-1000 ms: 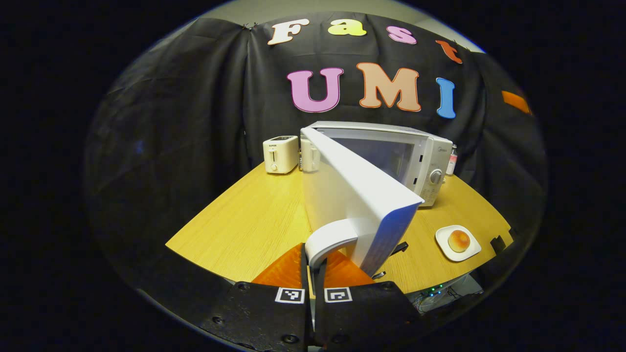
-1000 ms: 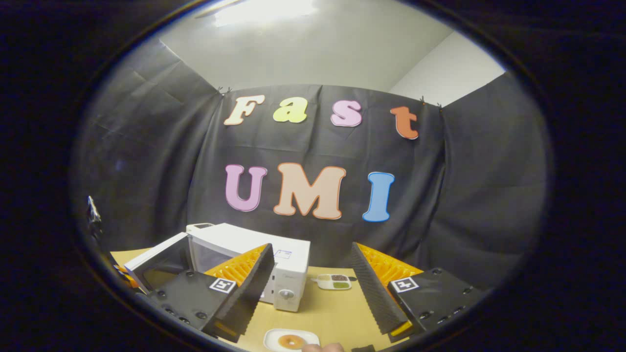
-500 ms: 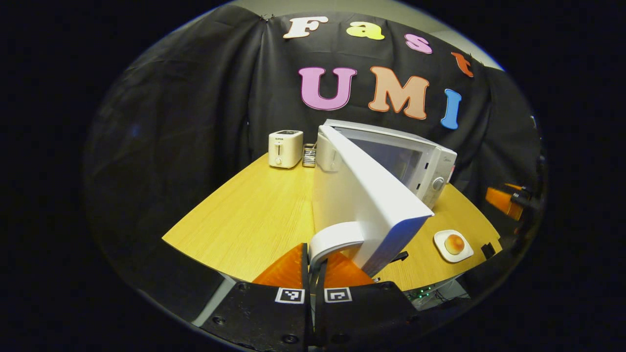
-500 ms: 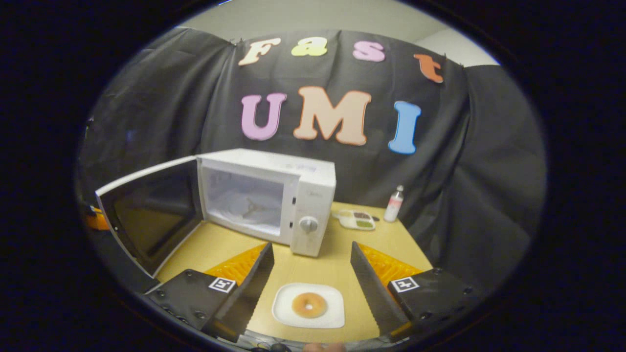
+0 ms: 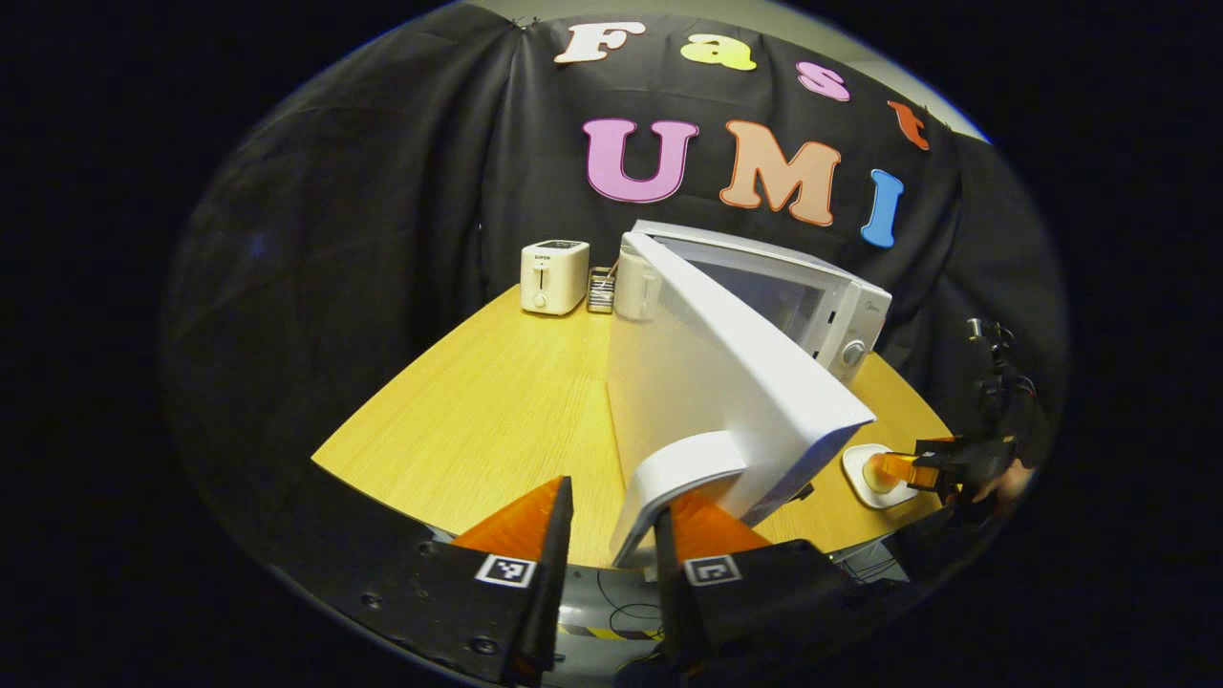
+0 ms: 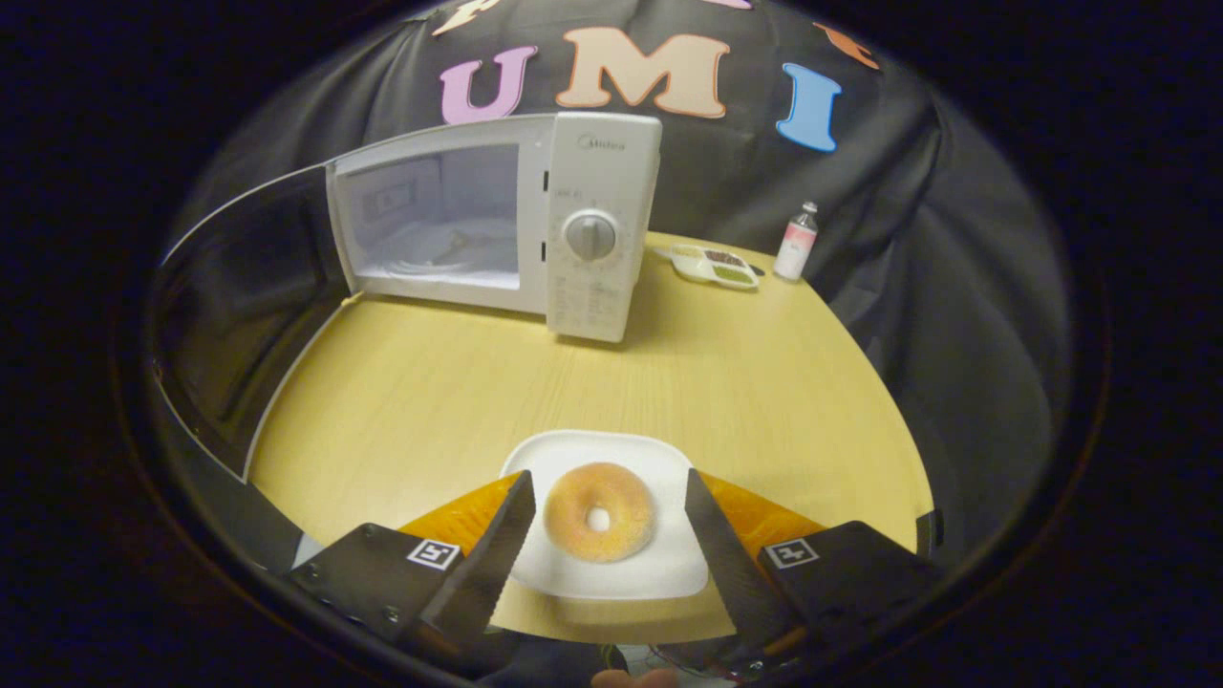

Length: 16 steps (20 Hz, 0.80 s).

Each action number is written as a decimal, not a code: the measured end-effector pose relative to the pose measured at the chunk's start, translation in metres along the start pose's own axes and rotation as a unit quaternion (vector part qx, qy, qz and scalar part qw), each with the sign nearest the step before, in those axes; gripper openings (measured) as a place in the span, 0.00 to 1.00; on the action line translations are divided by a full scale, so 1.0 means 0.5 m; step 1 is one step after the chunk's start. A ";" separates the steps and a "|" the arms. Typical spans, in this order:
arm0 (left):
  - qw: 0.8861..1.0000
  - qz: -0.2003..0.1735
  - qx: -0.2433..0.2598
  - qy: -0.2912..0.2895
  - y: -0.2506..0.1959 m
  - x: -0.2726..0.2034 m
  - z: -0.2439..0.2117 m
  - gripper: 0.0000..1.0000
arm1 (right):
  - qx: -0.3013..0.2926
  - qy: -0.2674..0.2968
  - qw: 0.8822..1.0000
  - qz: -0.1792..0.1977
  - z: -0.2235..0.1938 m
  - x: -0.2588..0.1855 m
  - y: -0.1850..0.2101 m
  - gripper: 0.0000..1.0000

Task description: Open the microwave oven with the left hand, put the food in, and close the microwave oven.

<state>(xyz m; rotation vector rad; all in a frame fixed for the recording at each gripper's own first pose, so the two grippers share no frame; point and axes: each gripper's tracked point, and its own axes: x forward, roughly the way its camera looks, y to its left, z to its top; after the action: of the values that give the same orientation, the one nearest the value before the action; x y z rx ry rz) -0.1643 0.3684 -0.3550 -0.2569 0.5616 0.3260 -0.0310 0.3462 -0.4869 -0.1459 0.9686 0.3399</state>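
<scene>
Doughnut, golden and ring-shaped, is seen on a white plate at the table's near edge, between the spread fingers of the right gripper. Left gripper is held open about the door handle, contact not discernible. Microwave is set farther back, door swung wide, its dark inner face cut off at the left.

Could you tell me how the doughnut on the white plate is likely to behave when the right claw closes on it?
The doughnut looks soft and bready, so it would probably squash under a firm squeeze. It seems light for its size. Its glossy top hints at slight stickiness, and the right claw, open around it, might nudge the shallow plate.
</scene>
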 end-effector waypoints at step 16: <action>1.000 0.022 -0.003 0.002 0.004 -0.029 0.009 1.00 | 0.052 0.063 0.996 0.034 -0.058 0.061 0.013 0.93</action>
<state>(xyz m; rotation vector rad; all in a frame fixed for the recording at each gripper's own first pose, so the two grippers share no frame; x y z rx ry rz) -0.1744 0.3686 -0.3435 -0.2514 0.5714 0.3703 -0.0402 0.3512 -0.5282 -0.0401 1.1149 0.3456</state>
